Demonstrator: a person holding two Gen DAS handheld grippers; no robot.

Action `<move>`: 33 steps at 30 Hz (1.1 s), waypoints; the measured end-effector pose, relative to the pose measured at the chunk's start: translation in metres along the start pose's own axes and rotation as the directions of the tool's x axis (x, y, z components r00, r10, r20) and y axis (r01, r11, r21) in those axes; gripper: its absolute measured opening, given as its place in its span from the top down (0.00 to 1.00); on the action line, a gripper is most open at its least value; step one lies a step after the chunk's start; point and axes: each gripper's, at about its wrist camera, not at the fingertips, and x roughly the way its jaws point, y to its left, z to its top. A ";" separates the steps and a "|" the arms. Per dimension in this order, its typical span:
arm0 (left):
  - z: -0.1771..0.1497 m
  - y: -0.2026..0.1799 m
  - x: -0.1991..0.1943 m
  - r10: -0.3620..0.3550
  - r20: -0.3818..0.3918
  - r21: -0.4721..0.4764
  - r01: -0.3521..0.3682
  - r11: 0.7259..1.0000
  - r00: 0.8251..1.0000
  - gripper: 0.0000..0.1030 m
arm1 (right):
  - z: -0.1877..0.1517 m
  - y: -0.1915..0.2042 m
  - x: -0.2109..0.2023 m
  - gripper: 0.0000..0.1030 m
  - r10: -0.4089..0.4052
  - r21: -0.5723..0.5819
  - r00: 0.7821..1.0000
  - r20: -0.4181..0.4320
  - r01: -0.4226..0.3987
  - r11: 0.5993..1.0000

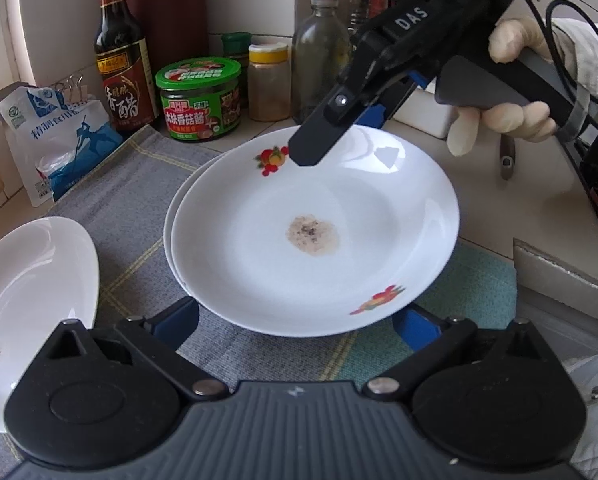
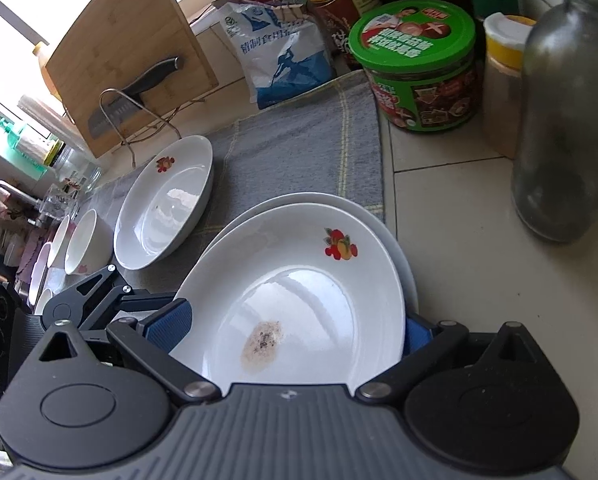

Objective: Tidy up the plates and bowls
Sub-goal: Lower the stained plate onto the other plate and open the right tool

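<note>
A white plate with fruit prints and a brown stain [image 1: 315,236] rests on a second white plate [image 1: 170,224] on the grey cloth [image 1: 139,184]. My left gripper [image 1: 299,324] is open, its blue fingers either side of the stack's near edge. My right gripper [image 1: 339,128] is at the stack's far rim. In the right wrist view the stained plate [image 2: 299,300] lies between the right gripper's [image 2: 295,328] open blue fingers, over the lower plate [image 2: 383,224]. The left gripper [image 2: 99,300] shows at the left. Another fruit-print plate [image 1: 31,304] [image 2: 167,216] lies further left.
Sauce bottle [image 1: 121,60], green-lidded jar [image 1: 199,100] [image 2: 419,64], spice jar [image 1: 269,80], glass bottle [image 1: 319,56] [image 2: 567,120] and salt bag [image 1: 55,136] [image 2: 279,52] line the back. Several white bowls [image 2: 79,244], a cutting board with knife [image 2: 127,52] stand left.
</note>
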 end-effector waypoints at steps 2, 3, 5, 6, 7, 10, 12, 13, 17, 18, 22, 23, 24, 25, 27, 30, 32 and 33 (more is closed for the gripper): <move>0.000 -0.001 0.000 0.005 0.004 0.003 -0.005 1.000 1.000 0.00 | -0.001 0.002 -0.002 0.00 -0.012 -0.001 1.000 0.006 0.012 1.000; 0.000 -0.002 -0.001 0.006 0.011 0.005 -0.006 1.000 1.000 0.01 | -0.001 0.002 -0.003 0.00 -0.017 -0.003 1.000 0.008 0.017 1.000; 0.001 -0.002 -0.003 0.007 0.018 0.007 -0.007 1.000 1.000 0.01 | -0.002 0.004 -0.004 0.00 -0.027 -0.005 1.000 0.011 0.027 1.000; 0.000 -0.003 -0.003 0.010 0.020 0.009 -0.010 1.000 1.000 0.01 | -0.003 0.005 -0.005 0.00 -0.031 -0.004 0.999 0.013 0.031 1.000; 0.000 -0.003 -0.003 0.010 0.022 0.007 -0.010 1.000 1.000 0.01 | -0.003 0.006 -0.005 0.00 -0.036 -0.005 0.999 0.014 0.036 0.999; 0.001 -0.004 -0.002 0.016 0.024 -0.002 -0.016 1.000 1.000 0.01 | -0.006 0.009 -0.008 0.00 -0.053 -0.006 0.998 0.018 0.053 0.999; 0.000 -0.005 -0.004 0.016 0.034 0.000 -0.016 1.000 0.999 0.01 | -0.008 0.011 -0.008 0.00 -0.065 -0.010 0.998 0.019 0.065 0.998; 0.000 -0.006 -0.004 0.016 0.036 -0.001 -0.016 1.000 0.999 0.01 | -0.009 0.012 -0.009 0.00 -0.069 -0.010 0.997 0.020 0.069 0.998; 0.000 -0.007 -0.005 0.019 0.042 -0.003 -0.019 1.000 0.999 0.01 | -0.014 0.015 -0.011 0.00 -0.090 -0.009 0.996 0.019 0.090 0.996; 0.000 -0.008 -0.005 0.023 0.042 -0.005 -0.023 1.000 0.999 0.01 | -0.015 0.015 -0.012 0.00 -0.097 -0.009 0.995 0.020 0.097 0.995; -0.002 -0.010 -0.007 0.034 0.044 -0.014 -0.033 0.999 0.998 0.01 | -0.021 0.019 -0.014 0.00 -0.129 -0.015 0.992 0.018 0.129 0.992; -0.002 -0.011 -0.008 0.036 0.047 -0.016 -0.035 0.999 0.998 0.01 | -0.023 0.019 -0.014 0.00 -0.134 -0.016 0.991 0.018 0.134 0.991; -0.002 -0.012 -0.010 0.036 0.051 -0.019 -0.035 0.999 0.998 0.01 | -0.024 0.019 -0.014 0.00 -0.136 -0.014 0.991 0.018 0.136 0.991; -0.003 -0.013 -0.012 0.036 0.054 -0.020 -0.035 0.999 0.998 0.01 | -0.026 0.019 -0.015 0.00 -0.137 -0.010 0.990 0.020 0.137 0.990; -0.004 -0.014 -0.016 0.037 0.061 -0.023 -0.036 0.999 0.997 0.01 | -0.029 0.020 -0.015 0.00 -0.149 -0.004 0.989 0.021 0.149 0.989; -0.005 -0.017 -0.025 0.045 0.078 -0.025 -0.043 0.999 0.996 0.01 | -0.035 0.021 -0.016 0.00 -0.174 -0.012 0.984 0.027 0.174 0.985; -0.007 -0.017 -0.031 0.055 0.086 -0.034 -0.052 0.998 0.995 0.01 | -0.038 0.023 -0.019 0.00 -0.171 -0.019 0.985 0.039 0.171 0.985; -0.009 -0.017 -0.035 0.063 0.091 -0.043 -0.059 0.997 0.994 0.01 | -0.040 0.026 -0.021 0.00 -0.170 -0.025 0.984 0.046 0.171 0.985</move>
